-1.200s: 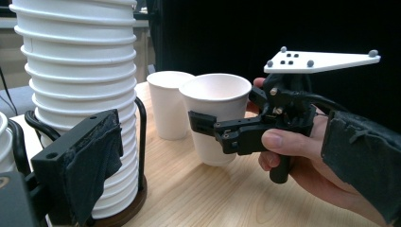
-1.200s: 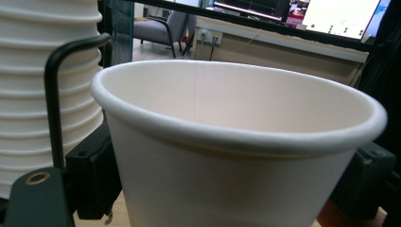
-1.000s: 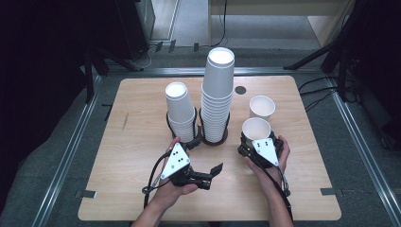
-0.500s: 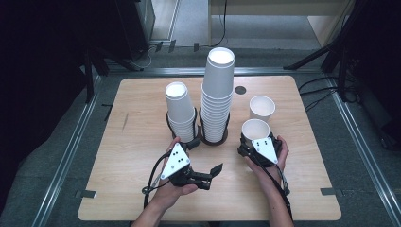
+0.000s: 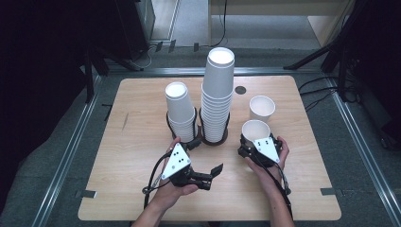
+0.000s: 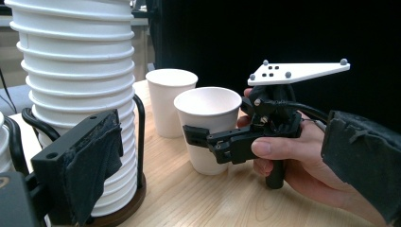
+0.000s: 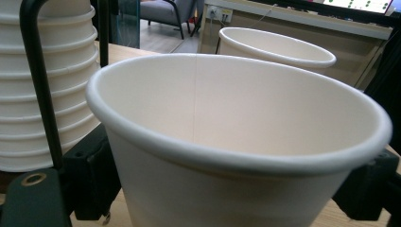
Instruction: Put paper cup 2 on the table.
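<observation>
While the right gripper (image 5: 250, 142) stands with its jaws on both sides of an empty paper cup (image 5: 256, 133) near the table's right edge, the jaws have just been opening and whether the pads press cannot be told. A second empty cup (image 5: 261, 109) stands just behind it. The left gripper (image 5: 215, 171), near the front edge, is open and holds nothing; two cup stacks (image 5: 218, 94) sit in black holders (image 5: 214, 138) mid-table.

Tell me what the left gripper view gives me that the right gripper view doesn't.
Left gripper view adds: the right tongs side-on around the near cup, whose jaws have just been opening, and the hand holding them. Right gripper view adds: a look into that cup's empty inside. Shared: near cup, far cup, the tall stack in its wire holder.
</observation>
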A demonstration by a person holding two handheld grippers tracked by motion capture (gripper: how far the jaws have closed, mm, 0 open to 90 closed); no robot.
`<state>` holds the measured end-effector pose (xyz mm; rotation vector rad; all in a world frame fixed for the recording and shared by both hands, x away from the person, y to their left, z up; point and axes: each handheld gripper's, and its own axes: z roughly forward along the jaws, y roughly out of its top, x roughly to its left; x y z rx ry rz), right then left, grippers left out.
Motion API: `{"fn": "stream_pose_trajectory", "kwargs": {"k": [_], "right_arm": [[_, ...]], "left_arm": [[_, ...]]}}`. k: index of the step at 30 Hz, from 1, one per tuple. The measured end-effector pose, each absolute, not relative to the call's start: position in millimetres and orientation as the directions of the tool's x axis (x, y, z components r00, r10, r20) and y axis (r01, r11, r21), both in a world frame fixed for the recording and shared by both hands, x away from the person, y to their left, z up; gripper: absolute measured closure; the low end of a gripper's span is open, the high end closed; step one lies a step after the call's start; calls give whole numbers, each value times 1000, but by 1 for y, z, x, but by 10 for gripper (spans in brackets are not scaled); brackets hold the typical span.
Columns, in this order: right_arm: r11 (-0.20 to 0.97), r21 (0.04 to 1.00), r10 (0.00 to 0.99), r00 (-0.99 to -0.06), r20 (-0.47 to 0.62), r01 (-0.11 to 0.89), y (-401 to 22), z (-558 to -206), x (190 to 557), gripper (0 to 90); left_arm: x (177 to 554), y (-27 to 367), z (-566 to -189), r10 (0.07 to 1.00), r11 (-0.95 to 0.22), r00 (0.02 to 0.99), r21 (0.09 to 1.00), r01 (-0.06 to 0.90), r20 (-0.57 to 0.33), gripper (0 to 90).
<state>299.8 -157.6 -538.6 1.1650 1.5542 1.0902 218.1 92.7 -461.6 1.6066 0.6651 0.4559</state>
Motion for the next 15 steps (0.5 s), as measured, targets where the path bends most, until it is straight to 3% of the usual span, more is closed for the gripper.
{"fn": "stream_pose_trajectory", "kwargs": {"k": [15], "right_arm": [[171, 958, 978, -155, -137, 229, -160, -539, 299, 117]], "left_arm": [[218, 93, -462, 652, -57, 753, 986, 158, -83, 0]]}}
